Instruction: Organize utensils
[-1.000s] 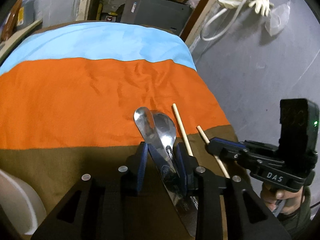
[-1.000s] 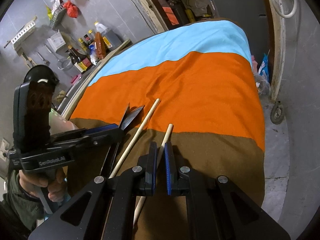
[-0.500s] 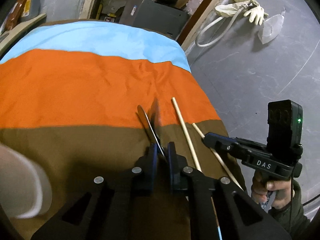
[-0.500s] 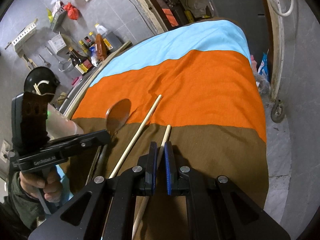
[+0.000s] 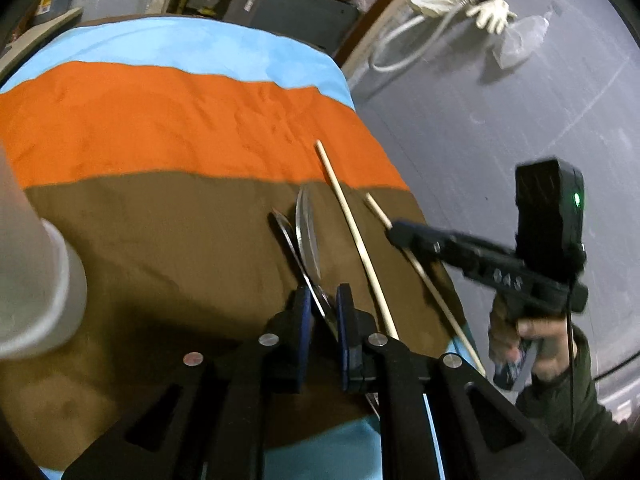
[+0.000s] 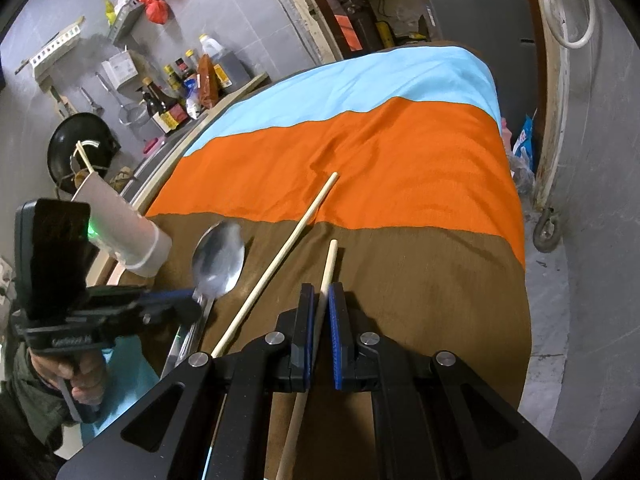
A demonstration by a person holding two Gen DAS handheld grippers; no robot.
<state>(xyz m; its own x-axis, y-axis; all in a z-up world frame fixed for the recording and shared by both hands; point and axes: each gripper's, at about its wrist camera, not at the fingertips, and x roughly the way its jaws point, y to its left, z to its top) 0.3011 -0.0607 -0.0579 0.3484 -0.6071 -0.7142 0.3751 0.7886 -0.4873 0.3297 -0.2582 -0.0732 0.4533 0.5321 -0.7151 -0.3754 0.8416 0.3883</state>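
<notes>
Left wrist view: found the left hand-held gripper [image 5: 322, 300] clamped on the handles of two spoons [image 5: 308, 232], bowls turned edge-on and raised off the tabletop [image 5: 160, 240], to the right of the cup [image 5: 40, 280]. Noted its jaws beginning to ease apart with the handles between them. Right wrist view: found the right hand-held gripper [image 6: 318, 296] closed tight on one chopstick [image 6: 329, 264], farther from the cup than the spoons; could not tell whether its tip touched the cloth. Saw a loose chopstick [image 6: 280, 256] lying flat between the spoons and the held chopstick, touching neither. Made out a thin stick at the cup's mouth, probably a chopstick already stowed.

Judged the step in hand as carrying the spoons to the cup. Reckoned the next move called for swinging them toward the cup, tipping them upright over its mouth, and only then letting go. Feared a slackening grip might drop them short of the cup.
</notes>
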